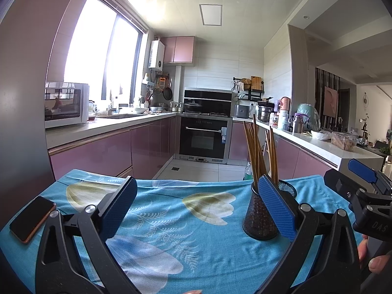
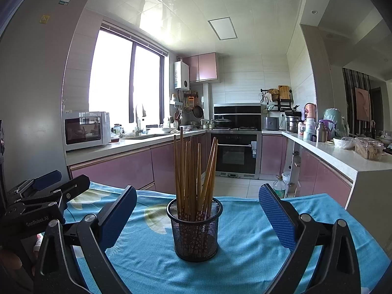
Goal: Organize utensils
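Phone [image 1: 31, 219] on tablecloth [image 1: 171, 220]: left view only. Mesh holder [image 2: 194, 230] of chopsticks [image 2: 193, 169] half-hidden there. Left gripper [image 1: 197, 205], right gripper [image 2: 197, 216]: agape, empty.

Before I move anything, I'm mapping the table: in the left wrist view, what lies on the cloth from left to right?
Black smartphone with orange edge → black mesh cup of wooden chopsticks → second black mesh cup, partly hidden behind it.

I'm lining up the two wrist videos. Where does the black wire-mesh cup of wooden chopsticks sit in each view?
Left wrist view: black wire-mesh cup of wooden chopsticks at right of centre, partly behind the left gripper's right jaw.
Right wrist view: cup at centre, between the right gripper's open jaws.
Shared landmark: black built-in oven.
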`<state>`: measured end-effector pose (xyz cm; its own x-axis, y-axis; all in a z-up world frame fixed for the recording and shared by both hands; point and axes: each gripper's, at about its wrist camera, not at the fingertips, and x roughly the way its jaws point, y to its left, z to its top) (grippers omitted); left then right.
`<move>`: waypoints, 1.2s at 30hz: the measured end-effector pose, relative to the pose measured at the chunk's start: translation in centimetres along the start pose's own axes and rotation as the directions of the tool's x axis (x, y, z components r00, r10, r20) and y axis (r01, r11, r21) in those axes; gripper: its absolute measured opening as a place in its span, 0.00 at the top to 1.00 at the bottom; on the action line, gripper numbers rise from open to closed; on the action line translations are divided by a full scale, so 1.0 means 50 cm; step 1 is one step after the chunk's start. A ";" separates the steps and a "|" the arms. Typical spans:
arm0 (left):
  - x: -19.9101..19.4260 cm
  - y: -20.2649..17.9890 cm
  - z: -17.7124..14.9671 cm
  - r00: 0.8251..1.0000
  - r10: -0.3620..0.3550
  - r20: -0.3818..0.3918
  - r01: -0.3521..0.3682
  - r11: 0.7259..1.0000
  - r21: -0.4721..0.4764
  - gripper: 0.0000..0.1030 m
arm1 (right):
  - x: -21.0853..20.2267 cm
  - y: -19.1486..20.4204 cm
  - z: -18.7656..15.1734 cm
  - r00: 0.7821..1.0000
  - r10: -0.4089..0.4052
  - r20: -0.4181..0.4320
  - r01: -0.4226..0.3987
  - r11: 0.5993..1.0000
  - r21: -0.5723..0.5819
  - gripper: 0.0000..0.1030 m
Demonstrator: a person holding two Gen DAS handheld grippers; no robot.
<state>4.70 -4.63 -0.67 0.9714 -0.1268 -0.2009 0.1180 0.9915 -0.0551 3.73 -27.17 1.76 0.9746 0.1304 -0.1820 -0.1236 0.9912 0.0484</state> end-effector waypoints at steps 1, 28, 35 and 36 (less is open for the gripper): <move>0.001 -0.001 0.000 1.000 0.000 -0.001 0.000 1.000 0.000 0.05 | 0.001 0.000 0.000 1.000 0.000 -0.001 0.000 1.000 0.000 0.06; 0.003 -0.002 -0.002 1.000 0.001 0.000 -0.001 1.000 0.000 0.05 | 0.003 0.001 -0.004 1.000 0.001 -0.004 -0.001 1.000 0.006 0.06; 0.003 -0.002 -0.004 1.000 -0.002 -0.002 0.002 1.000 0.000 0.05 | 0.004 0.000 -0.004 1.000 0.001 -0.003 -0.001 1.000 0.007 0.06; 0.003 -0.002 -0.004 1.000 -0.003 -0.002 0.003 1.000 -0.001 0.05 | 0.004 0.000 -0.004 1.000 0.001 -0.004 -0.001 1.000 0.007 0.06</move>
<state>4.77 -4.77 -0.90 0.9706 -0.1297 -0.2028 0.1206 0.9911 -0.0565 3.88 -27.14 1.52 0.9739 0.1312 -0.1854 -0.1228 0.9909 0.0559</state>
